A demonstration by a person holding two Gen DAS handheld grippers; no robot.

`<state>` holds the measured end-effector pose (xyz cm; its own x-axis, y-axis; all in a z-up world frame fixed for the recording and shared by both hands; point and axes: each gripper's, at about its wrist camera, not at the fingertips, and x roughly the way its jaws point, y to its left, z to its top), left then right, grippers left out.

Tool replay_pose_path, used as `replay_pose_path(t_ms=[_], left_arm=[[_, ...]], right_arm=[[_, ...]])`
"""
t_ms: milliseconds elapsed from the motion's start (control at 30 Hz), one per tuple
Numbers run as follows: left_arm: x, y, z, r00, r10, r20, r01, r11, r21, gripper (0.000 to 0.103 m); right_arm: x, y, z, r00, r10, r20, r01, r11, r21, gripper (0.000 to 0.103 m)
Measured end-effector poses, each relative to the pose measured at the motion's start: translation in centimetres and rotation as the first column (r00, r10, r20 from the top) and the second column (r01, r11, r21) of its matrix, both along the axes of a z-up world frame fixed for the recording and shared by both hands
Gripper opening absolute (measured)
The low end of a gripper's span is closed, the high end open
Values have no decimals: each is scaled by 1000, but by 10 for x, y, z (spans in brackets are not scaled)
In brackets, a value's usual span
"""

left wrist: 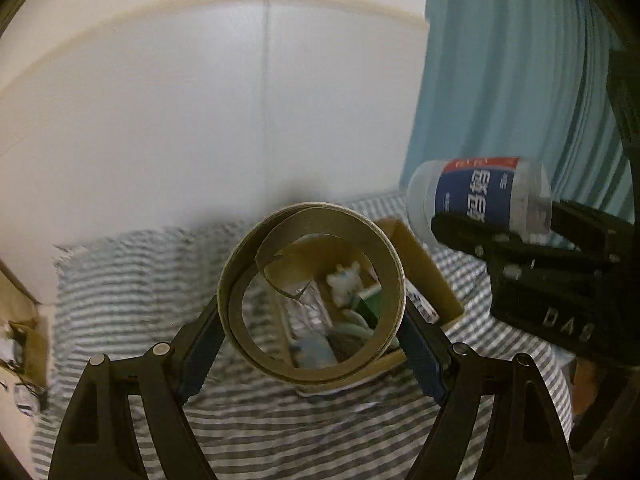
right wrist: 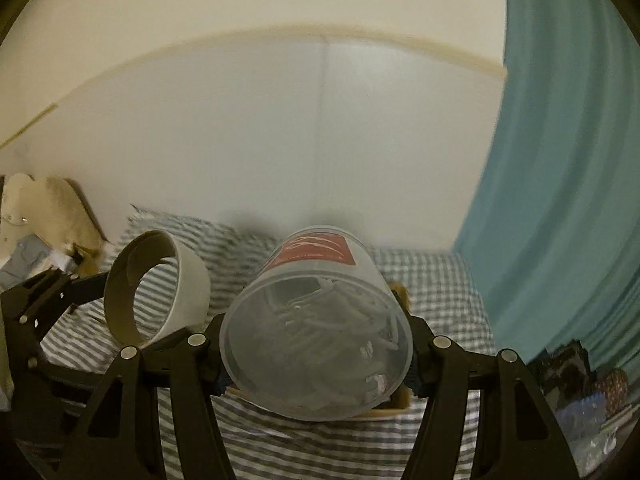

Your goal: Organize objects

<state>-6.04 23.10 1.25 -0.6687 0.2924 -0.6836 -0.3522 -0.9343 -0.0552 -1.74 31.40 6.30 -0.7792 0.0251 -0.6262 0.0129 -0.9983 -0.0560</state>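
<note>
My left gripper is shut on a brown cardboard tape ring, held above an open cardboard box on the striped bed. Through the ring I see small items inside the box. My right gripper is shut on a clear plastic jar with a red and blue label, lying sideways between its fingers, also above the box. In the left wrist view the jar and right gripper are at the right. In the right wrist view the ring and left gripper are at the left.
A grey-and-white striped bedcover lies below. A white padded headboard stands behind, and a teal curtain hangs at the right. Another cardboard box with clutter sits at the far left. Dark objects lie at the lower right.
</note>
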Motion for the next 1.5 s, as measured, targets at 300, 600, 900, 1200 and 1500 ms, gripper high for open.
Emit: replay_pose_path(t_ms=[300, 600, 900, 1200, 1500], left_arm=[[-34, 45, -58, 997, -13, 72, 17, 998, -56, 84], [-65, 52, -83, 996, 1, 94, 7, 997, -80, 93], [-76, 41, -70, 997, 29, 76, -25, 998, -53, 103], [-35, 14, 8, 997, 57, -52, -62, 993, -98, 103], [24, -49, 71, 974, 154, -168, -163, 986, -42, 103]], right_arm=[[-38, 61, -66, 990, -41, 138, 54, 994, -93, 62], [-80, 71, -89, 990, -15, 139, 40, 983, -177, 62], [-78, 76, -77, 994, -78, 80, 93, 974, -207, 86], [-34, 60, -11, 996, -86, -4, 85, 985, -151, 92], [50, 21, 54, 989, -80, -126, 70, 994, -82, 103]])
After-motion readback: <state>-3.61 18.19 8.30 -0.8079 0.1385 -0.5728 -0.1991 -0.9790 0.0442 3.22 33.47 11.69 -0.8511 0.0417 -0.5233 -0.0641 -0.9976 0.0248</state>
